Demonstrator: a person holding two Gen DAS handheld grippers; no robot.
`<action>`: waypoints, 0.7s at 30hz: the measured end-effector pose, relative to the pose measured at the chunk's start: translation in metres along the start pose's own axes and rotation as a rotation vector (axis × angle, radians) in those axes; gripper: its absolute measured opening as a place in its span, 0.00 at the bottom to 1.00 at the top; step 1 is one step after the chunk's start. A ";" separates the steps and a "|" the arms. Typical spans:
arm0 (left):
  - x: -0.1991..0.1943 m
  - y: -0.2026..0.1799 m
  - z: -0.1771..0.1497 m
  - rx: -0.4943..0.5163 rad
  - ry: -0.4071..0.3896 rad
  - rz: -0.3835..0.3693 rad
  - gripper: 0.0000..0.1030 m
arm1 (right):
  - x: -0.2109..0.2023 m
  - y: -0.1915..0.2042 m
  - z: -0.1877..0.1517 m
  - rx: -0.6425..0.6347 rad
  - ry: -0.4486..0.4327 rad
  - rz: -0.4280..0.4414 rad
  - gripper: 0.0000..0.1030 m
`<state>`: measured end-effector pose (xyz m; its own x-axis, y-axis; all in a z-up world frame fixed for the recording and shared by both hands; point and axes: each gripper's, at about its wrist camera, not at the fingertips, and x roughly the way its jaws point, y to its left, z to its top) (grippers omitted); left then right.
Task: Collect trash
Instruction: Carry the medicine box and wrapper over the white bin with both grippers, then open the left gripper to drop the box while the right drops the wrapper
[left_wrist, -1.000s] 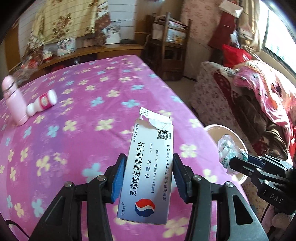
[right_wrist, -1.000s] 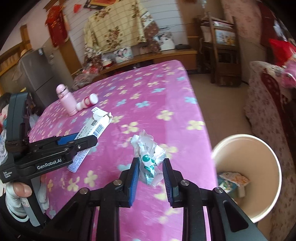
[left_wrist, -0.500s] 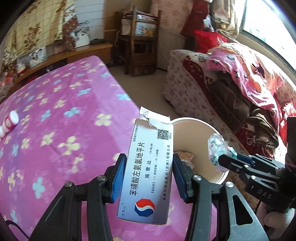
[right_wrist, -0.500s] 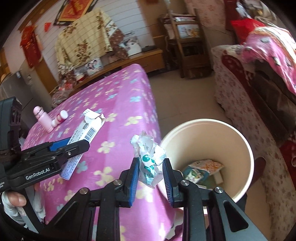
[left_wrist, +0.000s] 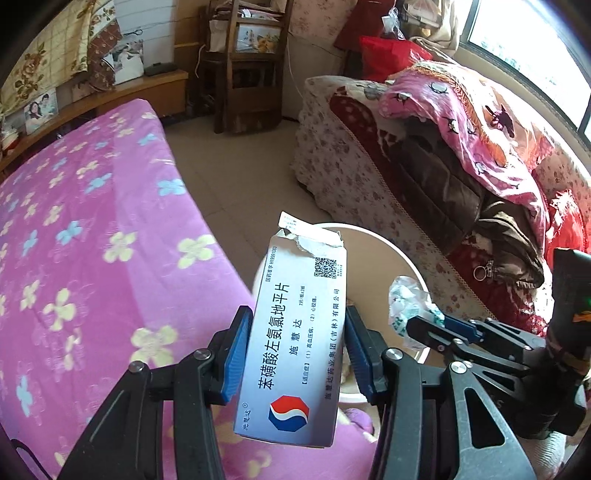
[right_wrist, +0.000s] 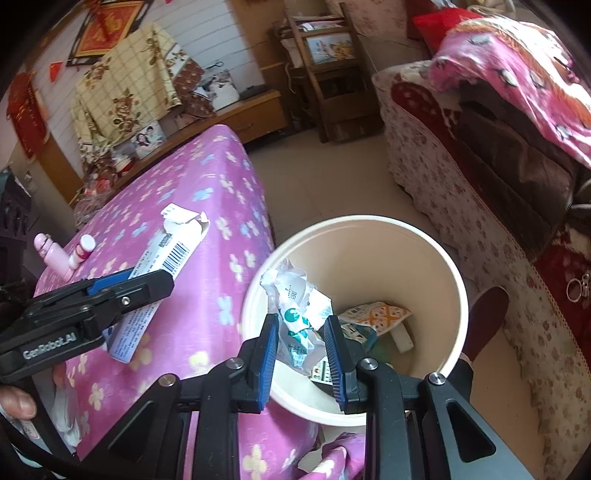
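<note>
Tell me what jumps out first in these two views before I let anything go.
The torn medicine box fills the middle of the left wrist view, clamped upright in the left gripper beside the flowered purple bedspread. In the right wrist view the crumpled wrapper, pinched in the right gripper, hangs over the mouth of the cream bin, which already holds some packets.

My black, blue-padded left claw (left_wrist: 295, 354) grips a white box (left_wrist: 295, 347) with a red-and-blue emblem above the pink, flower-patterned tabletop (left_wrist: 92, 258), beside a cream bin (right_wrist: 454, 280).
</note>
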<state>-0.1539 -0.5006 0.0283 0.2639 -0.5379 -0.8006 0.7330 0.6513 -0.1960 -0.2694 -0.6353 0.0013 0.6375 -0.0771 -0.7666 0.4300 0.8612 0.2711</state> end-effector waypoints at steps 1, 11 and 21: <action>0.003 -0.002 0.001 -0.003 0.005 -0.007 0.50 | 0.002 -0.004 0.000 0.008 0.003 -0.003 0.28; 0.024 -0.008 0.002 -0.015 0.041 -0.039 0.53 | 0.016 -0.029 0.000 0.060 0.017 -0.025 0.30; 0.020 0.005 0.001 -0.047 0.034 -0.030 0.61 | 0.019 -0.030 -0.004 0.080 0.013 -0.010 0.75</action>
<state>-0.1441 -0.5087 0.0115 0.2202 -0.5395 -0.8127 0.7101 0.6599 -0.2457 -0.2732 -0.6607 -0.0242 0.6246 -0.0786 -0.7770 0.4868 0.8172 0.3086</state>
